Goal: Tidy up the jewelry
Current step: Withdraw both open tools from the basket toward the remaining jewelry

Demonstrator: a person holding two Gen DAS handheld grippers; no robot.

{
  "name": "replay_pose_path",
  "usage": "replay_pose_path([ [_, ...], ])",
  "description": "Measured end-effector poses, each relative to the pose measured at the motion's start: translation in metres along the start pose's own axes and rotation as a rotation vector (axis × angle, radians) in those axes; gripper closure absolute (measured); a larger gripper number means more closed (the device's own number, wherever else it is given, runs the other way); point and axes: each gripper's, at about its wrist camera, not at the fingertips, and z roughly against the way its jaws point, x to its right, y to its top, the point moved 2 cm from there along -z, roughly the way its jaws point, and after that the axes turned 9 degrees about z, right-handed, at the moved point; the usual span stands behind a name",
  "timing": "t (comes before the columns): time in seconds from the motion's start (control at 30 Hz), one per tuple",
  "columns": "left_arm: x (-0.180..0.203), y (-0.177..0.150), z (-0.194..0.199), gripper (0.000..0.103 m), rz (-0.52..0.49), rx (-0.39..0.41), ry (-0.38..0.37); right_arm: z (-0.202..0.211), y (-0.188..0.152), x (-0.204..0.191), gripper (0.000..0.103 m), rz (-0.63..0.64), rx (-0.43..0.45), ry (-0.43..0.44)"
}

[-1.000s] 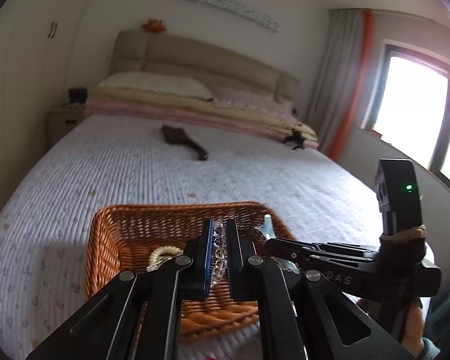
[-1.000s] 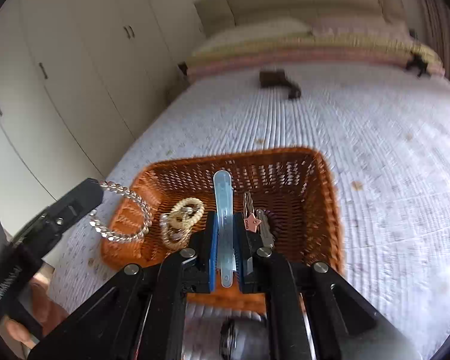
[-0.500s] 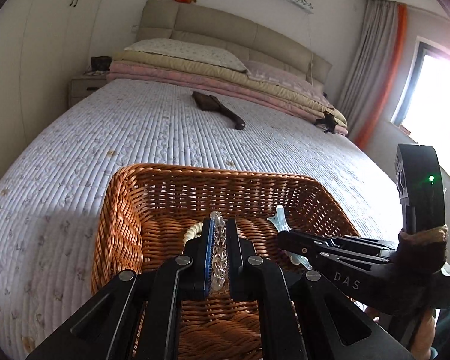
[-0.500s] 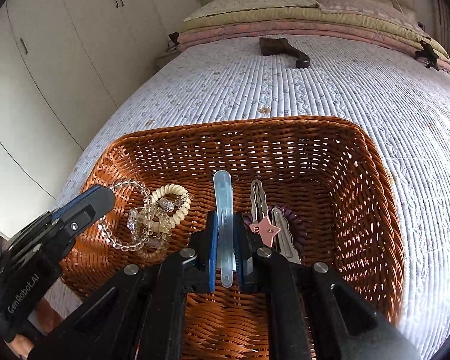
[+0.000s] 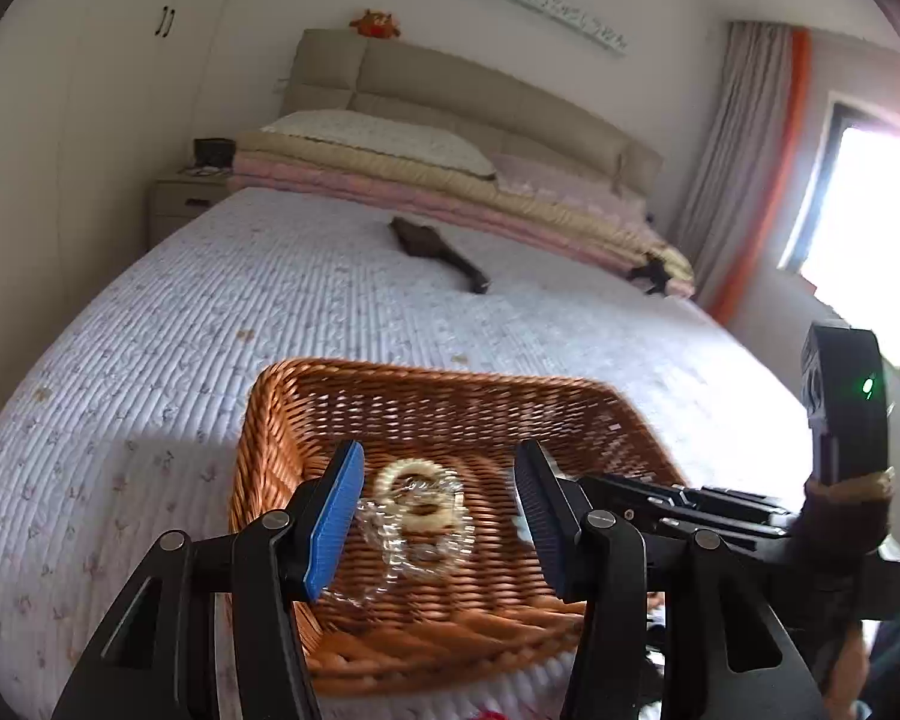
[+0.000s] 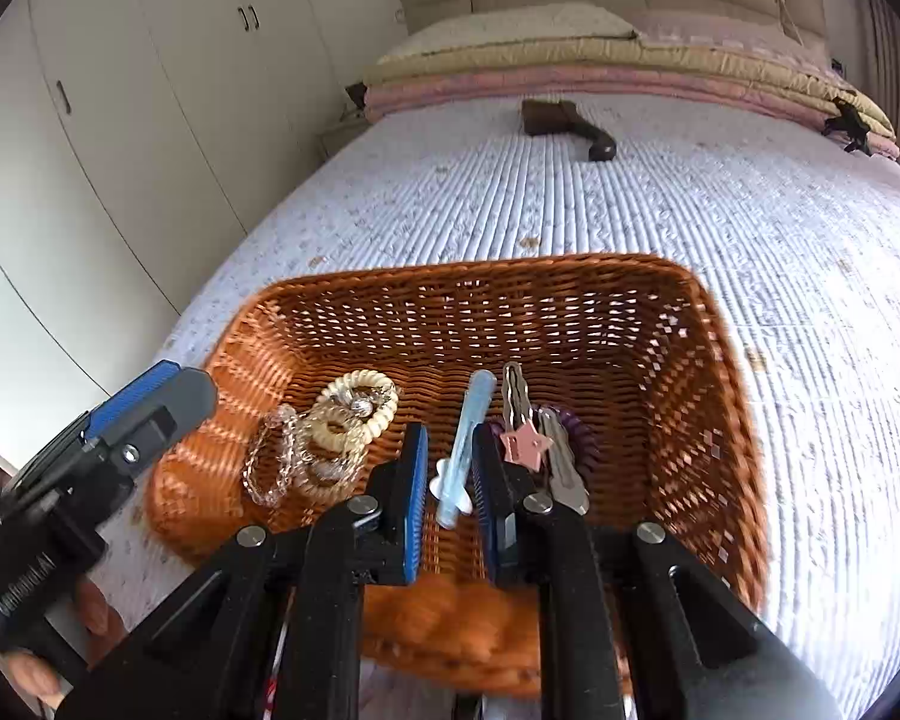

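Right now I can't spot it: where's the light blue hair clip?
Right wrist view: light blue hair clip lies in the wicker basket, between the right gripper's open jaws.

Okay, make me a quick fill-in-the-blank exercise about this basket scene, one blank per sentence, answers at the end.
1. The left gripper has its jaws ____.
2. The clear beaded bracelet lies inside the woven orange wicker ____.
3. The pale blue plastic hair clip sits between the fingers of the ____ gripper.
4. The cream spiral hair tie lies to the ____ of that clip in the right wrist view.

Answers: open; basket; right; left

Daylight glares from my window (image 5: pixel 864 228); basket (image 5: pixel 426 378) blurs with motion, and fisheye bends and darkens the edges.
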Motion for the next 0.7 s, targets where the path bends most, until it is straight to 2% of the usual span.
replay_pose_path([
  [0.1,0.009,-0.003,0.028,0.050,-0.013,0.025,-0.041,0.032,-0.009,-0.003,0.085,0.016,0.055,0.014],
  [0.17,0.015,-0.008,0.050,0.050,-0.028,0.043,-0.059,0.056,-0.017,-0.006,0.085,0.033,0.088,-0.011],
  [0.43,0.038,-0.032,0.155,0.049,-0.070,0.138,-0.134,0.136,-0.058,-0.021,0.085,0.026,0.194,0.005],
  [0.7,0.054,-0.056,0.234,0.046,-0.098,0.204,-0.181,0.181,-0.099,-0.029,0.085,0.012,0.218,0.012],
])
